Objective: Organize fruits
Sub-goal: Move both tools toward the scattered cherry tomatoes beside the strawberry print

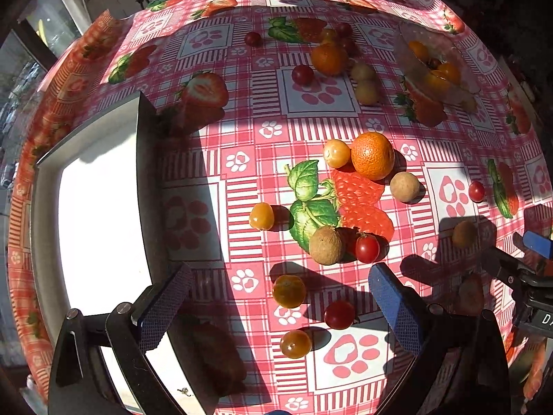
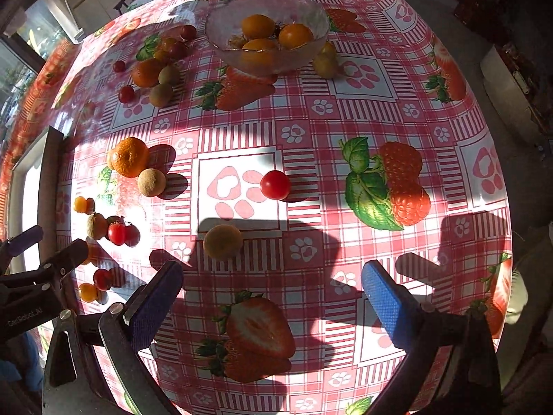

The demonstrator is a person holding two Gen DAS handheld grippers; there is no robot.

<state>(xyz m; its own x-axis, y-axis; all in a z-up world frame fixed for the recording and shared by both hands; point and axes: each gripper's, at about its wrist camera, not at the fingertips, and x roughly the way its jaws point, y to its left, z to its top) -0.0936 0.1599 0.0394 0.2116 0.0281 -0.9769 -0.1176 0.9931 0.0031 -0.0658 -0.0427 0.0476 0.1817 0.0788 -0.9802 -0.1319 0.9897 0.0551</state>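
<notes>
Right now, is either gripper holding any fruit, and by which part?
Nothing is held. The left gripper and the right gripper are both open above the table.

Hard sunlight is cast across the tablecloth (image 1: 242, 131) from the left, with long sharp shadows thrown rightward; the white tray (image 1: 100, 214) is blown out by glare. Edges are bent by fisheye distortion; corners are left black.

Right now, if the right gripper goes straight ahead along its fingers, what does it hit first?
Probably the tan round fruit, lying in shadow just beyond the open right gripper and slightly left of centre. The red cherry tomato sits farther along. Depth is unclear in the fisheye view.
</notes>
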